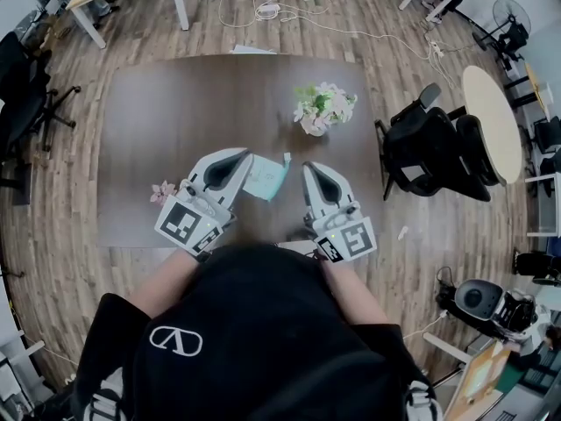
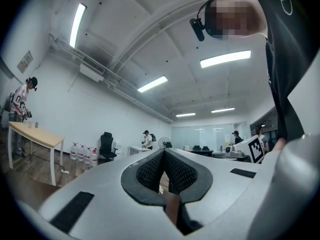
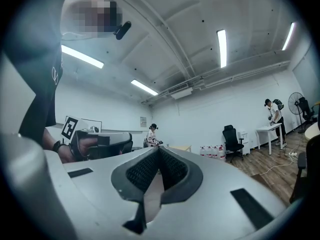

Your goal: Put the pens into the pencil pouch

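Note:
A pale blue pencil pouch point(image 1: 266, 181) lies on the dark brown table point(image 1: 175, 103), between the tips of my two grippers. My left gripper point(image 1: 244, 159) is held just left of the pouch, its tip close to the pouch's edge. My right gripper point(image 1: 308, 170) is held just right of it. In the left gripper view the left gripper point(image 2: 164, 151) points slightly upward across the room, jaws closed, with nothing between them. The right gripper point(image 3: 159, 149) looks the same in its own view, shut and empty. I cannot make out any pen.
A vase of pink and white flowers point(image 1: 323, 108) stands beyond the pouch. A small pink flower point(image 1: 163, 191) lies by the left gripper's marker cube. Black office chairs point(image 1: 429, 152) crowd the table's right side. Cables point(image 1: 272, 11) run over the wooden floor behind.

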Available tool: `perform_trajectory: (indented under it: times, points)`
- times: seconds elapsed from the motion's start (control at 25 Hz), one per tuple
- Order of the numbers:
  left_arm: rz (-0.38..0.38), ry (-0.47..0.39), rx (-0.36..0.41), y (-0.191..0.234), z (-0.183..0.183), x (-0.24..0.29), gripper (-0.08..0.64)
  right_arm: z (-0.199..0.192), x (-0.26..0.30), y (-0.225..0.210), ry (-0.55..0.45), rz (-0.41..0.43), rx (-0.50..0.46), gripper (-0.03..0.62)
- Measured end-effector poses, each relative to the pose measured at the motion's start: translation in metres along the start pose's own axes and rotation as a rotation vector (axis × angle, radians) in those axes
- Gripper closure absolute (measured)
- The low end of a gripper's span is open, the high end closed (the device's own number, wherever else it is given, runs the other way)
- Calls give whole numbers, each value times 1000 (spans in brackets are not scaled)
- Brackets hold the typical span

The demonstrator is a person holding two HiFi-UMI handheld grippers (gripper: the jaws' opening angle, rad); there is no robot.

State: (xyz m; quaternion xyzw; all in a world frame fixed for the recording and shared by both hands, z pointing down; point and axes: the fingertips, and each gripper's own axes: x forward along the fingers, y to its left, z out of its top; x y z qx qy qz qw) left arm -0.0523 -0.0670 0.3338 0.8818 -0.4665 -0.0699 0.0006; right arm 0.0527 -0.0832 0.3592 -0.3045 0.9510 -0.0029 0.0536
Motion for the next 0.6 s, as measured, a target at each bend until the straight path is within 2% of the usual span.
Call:
perform_trajectory:
  times: [0.6]
  points:
    - [13, 16, -21, 13, -8, 8, 558, 3, -1, -19, -3, -34, 6, 594]
